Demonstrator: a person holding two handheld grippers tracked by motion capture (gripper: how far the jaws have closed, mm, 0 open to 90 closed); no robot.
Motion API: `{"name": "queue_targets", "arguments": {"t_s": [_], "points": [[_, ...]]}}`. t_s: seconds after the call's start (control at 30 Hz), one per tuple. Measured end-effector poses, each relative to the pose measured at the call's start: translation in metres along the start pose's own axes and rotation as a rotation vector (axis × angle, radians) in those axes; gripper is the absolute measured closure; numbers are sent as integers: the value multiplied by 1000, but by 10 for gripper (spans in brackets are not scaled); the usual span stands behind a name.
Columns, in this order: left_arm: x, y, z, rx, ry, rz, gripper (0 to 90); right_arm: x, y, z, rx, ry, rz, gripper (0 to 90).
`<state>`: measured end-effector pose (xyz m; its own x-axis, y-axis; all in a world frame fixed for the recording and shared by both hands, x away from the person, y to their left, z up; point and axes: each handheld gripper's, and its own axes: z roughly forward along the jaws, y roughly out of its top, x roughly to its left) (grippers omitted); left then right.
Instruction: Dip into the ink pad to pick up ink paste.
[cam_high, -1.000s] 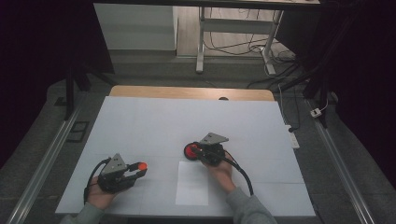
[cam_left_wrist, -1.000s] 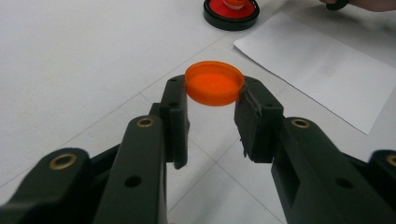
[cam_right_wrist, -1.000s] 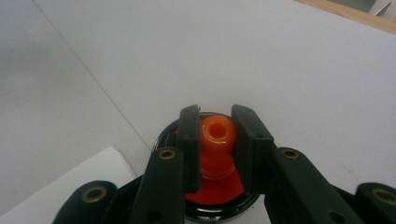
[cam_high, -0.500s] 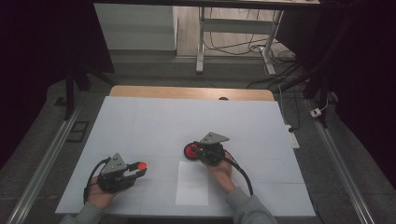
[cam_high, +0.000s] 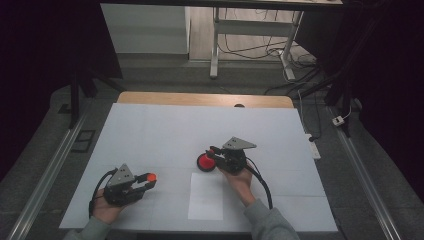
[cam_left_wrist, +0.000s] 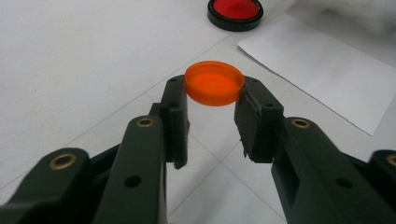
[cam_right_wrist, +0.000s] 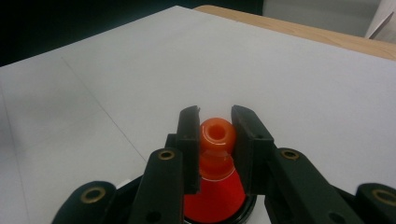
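The left gripper (cam_left_wrist: 212, 100) has its jaws closed on a small round orange plastic cap (cam_left_wrist: 214, 83), pinching it by the rim at the very fingertips so that the open side faces up and the cap stays level above the white table (cam_high: 150, 130). Held that way, it looks ready to be carried over and fitted onto something.

The right gripper (cam_right_wrist: 215, 122) is clamped around the narrow neck of a red cone-shaped plastic bottle with an orange nozzle (cam_right_wrist: 215, 135), which stands upright on its black round base (cam_high: 205, 163) near the middle of the table. The grip just under the nozzle likely serves to steady the bottle (a light thing that would tip easily) while the cap is brought to it.

The two pieces are well apart, with a white sheet of paper (cam_high: 206, 196) lying on the table between the hands and nearer the person.
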<state>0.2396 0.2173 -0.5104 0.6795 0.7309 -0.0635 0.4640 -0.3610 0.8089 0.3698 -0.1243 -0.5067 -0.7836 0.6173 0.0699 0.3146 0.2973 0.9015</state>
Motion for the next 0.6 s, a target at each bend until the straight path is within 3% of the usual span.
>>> {"name": "queue_targets", "arguments": {"t_s": [0.6], "points": [[1,-1,0,2,1,-3,652,2,8,-9,-11,17,-10,725]]}}
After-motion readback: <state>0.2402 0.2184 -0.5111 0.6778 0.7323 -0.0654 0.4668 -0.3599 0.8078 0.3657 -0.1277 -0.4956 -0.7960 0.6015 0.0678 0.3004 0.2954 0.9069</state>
